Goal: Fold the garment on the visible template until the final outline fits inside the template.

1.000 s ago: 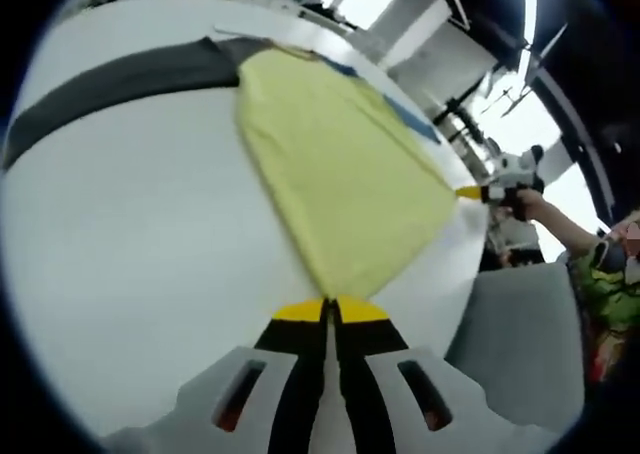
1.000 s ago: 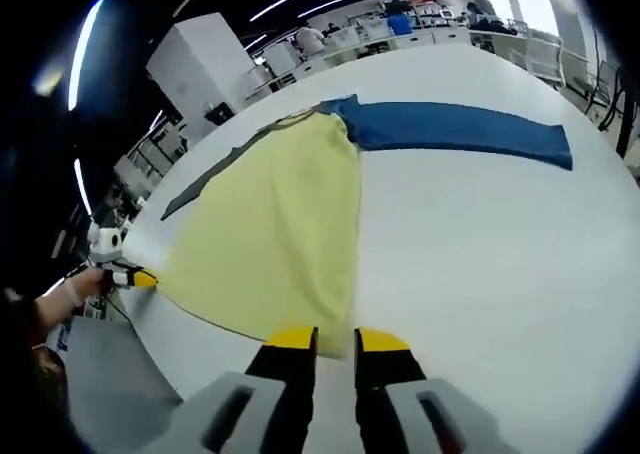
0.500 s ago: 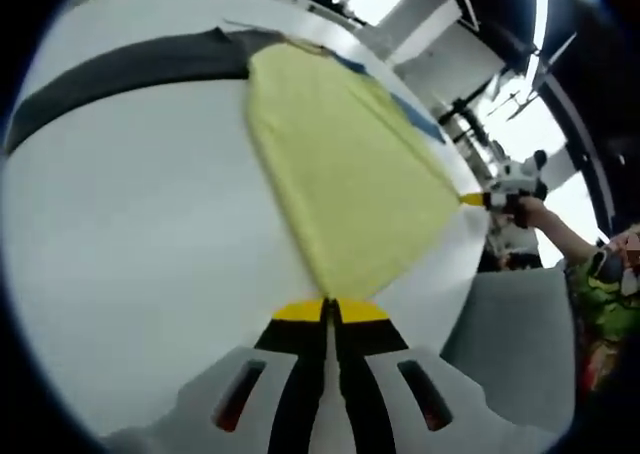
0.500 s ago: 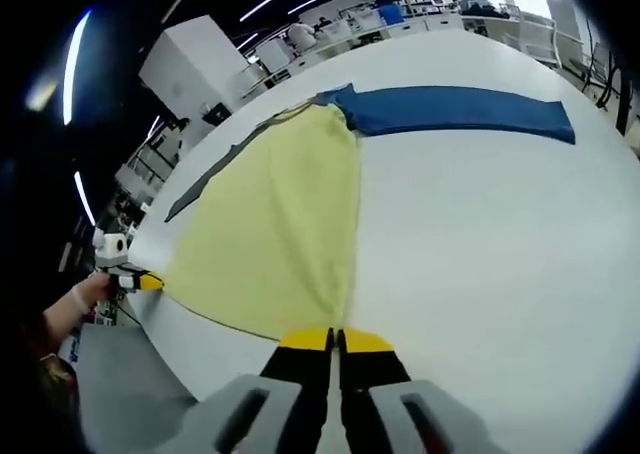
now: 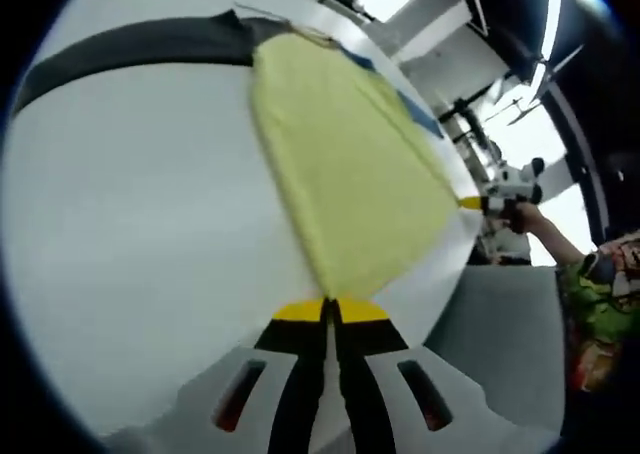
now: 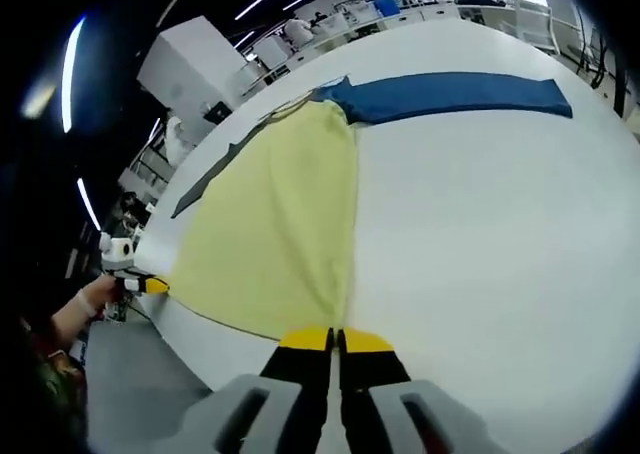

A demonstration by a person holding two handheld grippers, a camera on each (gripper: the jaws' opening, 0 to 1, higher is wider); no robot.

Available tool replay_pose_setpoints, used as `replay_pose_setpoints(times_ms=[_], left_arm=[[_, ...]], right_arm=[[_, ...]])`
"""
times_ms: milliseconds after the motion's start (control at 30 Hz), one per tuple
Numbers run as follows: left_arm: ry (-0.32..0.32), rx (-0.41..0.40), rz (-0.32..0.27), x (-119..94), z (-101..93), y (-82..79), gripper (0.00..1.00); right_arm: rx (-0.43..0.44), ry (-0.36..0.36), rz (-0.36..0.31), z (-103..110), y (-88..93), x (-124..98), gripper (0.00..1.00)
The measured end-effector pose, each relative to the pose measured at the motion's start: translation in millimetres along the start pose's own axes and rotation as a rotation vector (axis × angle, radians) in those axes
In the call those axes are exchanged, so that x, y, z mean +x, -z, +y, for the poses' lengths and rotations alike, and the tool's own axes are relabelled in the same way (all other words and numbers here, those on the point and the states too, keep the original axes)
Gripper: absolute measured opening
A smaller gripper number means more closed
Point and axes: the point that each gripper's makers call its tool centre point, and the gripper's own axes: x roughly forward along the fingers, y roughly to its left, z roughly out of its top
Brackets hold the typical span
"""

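Since a second ago your right claw (image 6: 335, 341) has gone from parted jaws to jaws pressed together on the near corner of the shirt (image 6: 275, 224); your left claw (image 5: 331, 312) has stayed clamped on its own corner throughout. In the left gripper view the yellow tips meet with no gap right at the shirt's (image 5: 345, 164) lower point, and the other claw (image 5: 478, 203) shows far right at the opposite corner, held by your hand (image 5: 525, 217). In the right gripper view the left claw (image 6: 148, 285) sits at the shirt's far left corner. The yellow shirt lies flat on the white table (image 6: 480, 244), stretched between the two claws. At its far end a dark grey strip (image 5: 130, 46) runs off to one side and a blue strip (image 6: 450, 92) to the other, both flat on the table.
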Motion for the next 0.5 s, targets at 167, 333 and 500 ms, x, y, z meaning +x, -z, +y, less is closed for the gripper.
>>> replay_pose_setpoints(times_ms=[167, 333, 500], left_arm=[[0.001, -0.001, -0.005, 0, 0.8, -2.6, 0.00], [0.005, -0.008, -0.010, 0, 1.7, -4.5, 0.00], [0.012, 0.016, -0.024, 4, -21.7, 1.0, 0.00]], right_arm=[[-0.004, -0.003, 0.003, -2, -0.6, 2, 0.00], [-0.004, -0.005, 0.004, -4, -1.2, 2, 0.00], [-0.008, -0.009, 0.002, -2, 0.7, 1, 0.00]])
